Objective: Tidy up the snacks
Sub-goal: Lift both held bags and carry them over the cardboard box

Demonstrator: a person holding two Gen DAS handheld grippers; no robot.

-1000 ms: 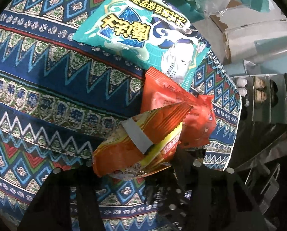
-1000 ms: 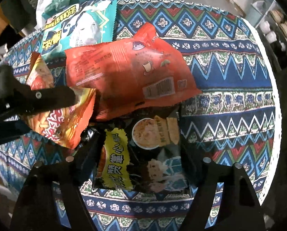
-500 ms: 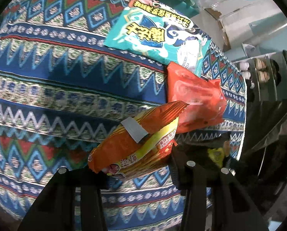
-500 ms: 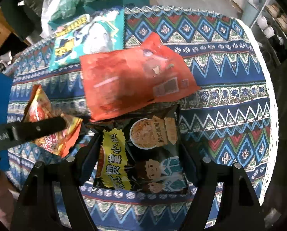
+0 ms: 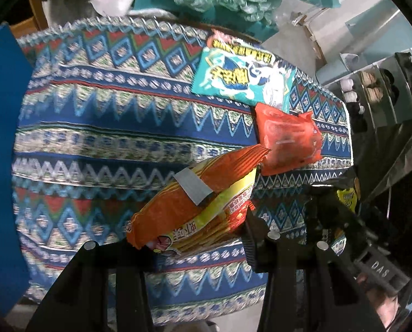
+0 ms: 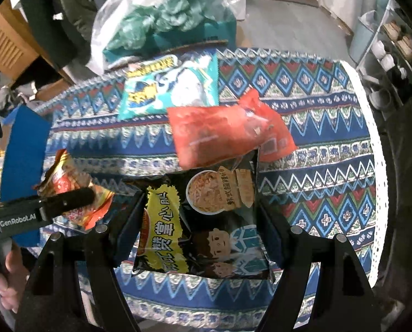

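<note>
Holding two packets at once, so the trick now is keeping both level while I carry them apart to separate spots on the worktop [image 5: 100, 127].

Left side first: my left gripper [image 5: 194, 238] has its jaws clamped on the orange snack bag [image 5: 197, 193], gripped near the lower end, w/ the rest of the bag sticking forward over the patterned cloth. It has a grey tape patch on top. Bag looks soft & crinkly, so I'd judge a firm but not crushing squeeze is right, and no fast swings or it'll flap round.

Middle of the worktop: the teal bag [image 6: 170, 88] lies flat at the far edge, the red packet [image 6: 225, 135] just in front, its near edge overlapping the black noodle packet [image 6: 203, 218].

Right side: my right gripper [image 6: 194, 221] has its jaws closed on that black packet, one finger pressing each side edge. Best way, imo, is to slide it back clear of the red one before lifting, so the red packet isn't dragged along.

Vs 1 s ago: the orange bag was right up against the red packet, partly covering it; now it's off to the left w/ bare cloth between. The camera sits farther back too, so more of the worktop shows, incl. a blue board [image 5: 1, 149] beside the left edge. The black packet is still under the red one's edge, though less of it is covered.
</note>
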